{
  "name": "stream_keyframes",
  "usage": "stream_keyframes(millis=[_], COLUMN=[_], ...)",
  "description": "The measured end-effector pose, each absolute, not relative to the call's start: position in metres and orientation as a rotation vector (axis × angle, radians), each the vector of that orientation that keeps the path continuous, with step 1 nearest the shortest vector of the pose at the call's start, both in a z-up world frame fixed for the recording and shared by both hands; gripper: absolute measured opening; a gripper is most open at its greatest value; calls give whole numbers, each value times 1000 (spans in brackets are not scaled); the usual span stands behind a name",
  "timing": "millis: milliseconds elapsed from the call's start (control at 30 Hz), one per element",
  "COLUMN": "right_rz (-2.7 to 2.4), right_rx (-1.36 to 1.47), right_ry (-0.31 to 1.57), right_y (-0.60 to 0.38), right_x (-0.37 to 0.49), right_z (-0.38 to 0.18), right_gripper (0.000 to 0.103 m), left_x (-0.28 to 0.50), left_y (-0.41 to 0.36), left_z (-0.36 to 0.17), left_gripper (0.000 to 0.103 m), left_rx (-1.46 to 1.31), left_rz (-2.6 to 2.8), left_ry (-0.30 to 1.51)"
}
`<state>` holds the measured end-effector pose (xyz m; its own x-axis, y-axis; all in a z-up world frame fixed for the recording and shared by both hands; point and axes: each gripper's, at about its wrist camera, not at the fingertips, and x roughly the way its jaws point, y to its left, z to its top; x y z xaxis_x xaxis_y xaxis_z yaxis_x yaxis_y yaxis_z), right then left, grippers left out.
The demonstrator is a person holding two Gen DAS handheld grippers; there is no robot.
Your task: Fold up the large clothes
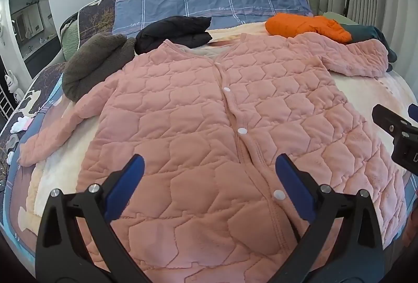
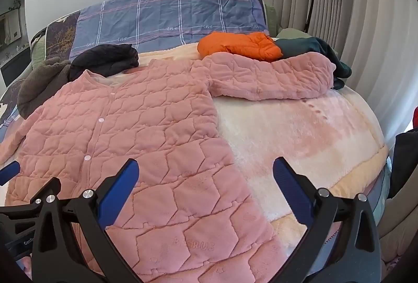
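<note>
Pink quilted jacket (image 1: 209, 105) lies buttoned and flat across the frame's centre on the bed (image 2: 300, 131), sleeves outspread, folding unstarted, left gripper (image 1: 209, 173) and right gripper (image 2: 206, 178) both spread wide, empty.

Both grippers share one build: the left gripper (image 1: 209, 168) and right gripper (image 2: 205, 172) have black angular plastic arms, blue ribbed pads (image 2: 292, 191) and round silver screws (image 1: 94, 188) at the pivots.
</note>
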<state>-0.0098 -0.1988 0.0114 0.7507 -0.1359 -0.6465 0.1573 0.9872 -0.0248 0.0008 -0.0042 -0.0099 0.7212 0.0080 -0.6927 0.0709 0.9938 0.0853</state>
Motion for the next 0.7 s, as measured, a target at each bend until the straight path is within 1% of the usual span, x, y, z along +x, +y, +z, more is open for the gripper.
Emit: stream_keyframes(millis=[700], right_rz=[-141], right_rx=[27], right_ry=[713], right_y=[-193], right_x=[-10], right_z=[8], right_gripper=[102], left_x=[1], left_y=[-1], left_z=[-14], left_gripper=[101], left_rx=[85], left_rz=[-46], left_ry=[770])
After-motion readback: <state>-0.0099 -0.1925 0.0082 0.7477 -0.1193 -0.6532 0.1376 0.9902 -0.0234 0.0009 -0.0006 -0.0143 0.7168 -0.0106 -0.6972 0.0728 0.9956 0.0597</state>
